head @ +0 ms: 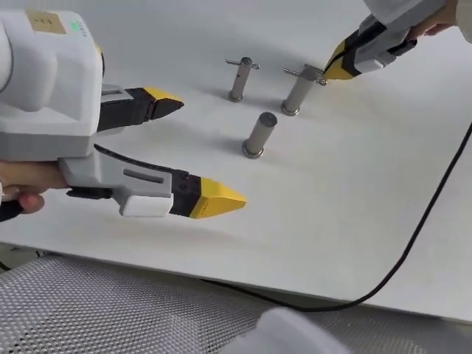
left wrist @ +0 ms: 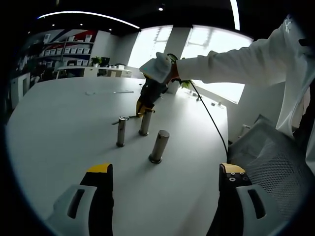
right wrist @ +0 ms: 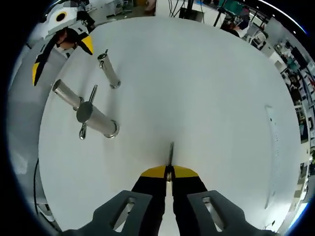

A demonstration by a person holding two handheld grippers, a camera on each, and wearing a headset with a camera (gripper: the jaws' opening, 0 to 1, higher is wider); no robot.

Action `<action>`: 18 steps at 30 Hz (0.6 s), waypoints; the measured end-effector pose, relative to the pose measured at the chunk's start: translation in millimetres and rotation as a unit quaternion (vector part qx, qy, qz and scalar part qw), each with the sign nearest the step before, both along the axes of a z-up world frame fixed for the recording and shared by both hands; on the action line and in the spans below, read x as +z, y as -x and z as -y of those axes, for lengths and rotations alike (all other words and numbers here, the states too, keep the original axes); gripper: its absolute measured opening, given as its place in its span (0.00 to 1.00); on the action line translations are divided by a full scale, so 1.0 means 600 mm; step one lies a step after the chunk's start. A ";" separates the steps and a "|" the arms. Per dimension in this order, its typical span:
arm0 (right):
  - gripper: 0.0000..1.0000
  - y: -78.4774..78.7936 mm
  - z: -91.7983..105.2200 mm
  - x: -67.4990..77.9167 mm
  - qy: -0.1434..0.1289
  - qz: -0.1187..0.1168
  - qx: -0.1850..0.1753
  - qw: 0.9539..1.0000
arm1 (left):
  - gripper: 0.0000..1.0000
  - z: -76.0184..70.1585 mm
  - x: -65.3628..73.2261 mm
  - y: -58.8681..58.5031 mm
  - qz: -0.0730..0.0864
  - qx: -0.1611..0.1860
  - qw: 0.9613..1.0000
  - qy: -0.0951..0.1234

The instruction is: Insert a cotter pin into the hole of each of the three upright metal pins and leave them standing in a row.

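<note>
Step in hand: two of the three metal pins are carrying cotter pins, so the third insertion appears to be starting.
Right tool (right wrist: 170, 173): pressing together on a loose cotter pin (right wrist: 171, 151), which is poking straight out ahead of its tips.
Left tool (head: 200, 151): hanging spread wide over the tabletop (head: 354, 206), holding nothing.
Bare metal pin (head: 258, 134): standing upright between the two tools, ahead of the left tool.
Near fitted pin (head: 299, 92): standing just beside the right tool's tips.
Far fitted pin (head: 240, 80): standing beyond the left tool's upper tip.
Next move: the right tool is likely needing to carry its cotter pin across to the bare metal pin and line it up with the cross hole, with the left tool steadying against tipping.
</note>
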State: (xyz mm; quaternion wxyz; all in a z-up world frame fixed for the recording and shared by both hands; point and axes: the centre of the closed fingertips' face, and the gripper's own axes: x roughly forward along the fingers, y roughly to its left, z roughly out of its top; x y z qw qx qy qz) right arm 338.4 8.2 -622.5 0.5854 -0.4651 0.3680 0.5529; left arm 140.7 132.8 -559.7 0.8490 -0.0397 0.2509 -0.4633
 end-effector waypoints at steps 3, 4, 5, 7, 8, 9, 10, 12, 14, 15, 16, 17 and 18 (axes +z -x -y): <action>0.00 -0.004 -0.002 0.003 0.002 0.001 -0.009 1.000 | 0.88 0.002 0.003 0.002 0.001 -0.002 1.000 -0.002; 0.00 -0.005 -0.002 0.003 0.004 0.004 -0.007 1.000 | 0.88 0.003 0.006 0.003 0.002 -0.001 1.000 -0.001; 0.00 -0.005 -0.002 0.003 0.008 0.008 -0.003 1.000 | 0.88 0.004 0.007 0.003 0.002 -0.001 1.000 -0.001; 0.00 -0.002 -0.003 0.004 0.015 0.017 0.006 1.000 | 0.88 0.004 0.009 0.005 0.003 -0.002 1.000 -0.003; 0.00 0.000 -0.004 0.005 0.018 0.020 0.008 1.000 | 0.88 0.006 0.011 0.006 0.005 -0.002 1.000 -0.006; 0.00 -0.006 -0.003 0.005 0.019 0.021 0.007 1.000 | 0.88 0.006 0.012 0.006 0.005 -0.002 1.000 -0.008; 0.00 -0.007 -0.003 0.006 0.019 0.018 0.006 1.000 | 0.89 0.010 0.017 0.008 0.007 0.001 1.000 -0.008; 0.00 -0.002 -0.002 0.007 0.015 0.015 0.006 1.000 | 0.91 0.009 0.020 0.006 0.007 0.010 1.000 -0.008; 0.00 -0.002 0.000 0.005 0.016 0.017 0.007 1.000 | 0.90 0.004 0.022 0.005 0.005 0.013 1.000 -0.005; 0.00 -0.001 0.001 0.010 0.015 0.019 0.005 1.000 | 0.89 0.001 0.023 0.006 0.002 0.013 1.000 -0.004; 0.00 0.000 -0.003 0.017 0.005 0.022 0.000 1.000 | 0.87 -0.005 0.022 0.004 0.005 0.017 1.000 -0.012; 0.00 0.001 -0.009 0.023 -0.009 0.022 -0.010 1.000 | 0.85 -0.012 0.022 -0.001 0.014 0.023 0.999 -0.023; 0.00 0.001 -0.015 0.030 -0.020 0.025 -0.012 0.999 | 0.84 -0.019 0.021 -0.002 0.014 0.027 0.999 -0.029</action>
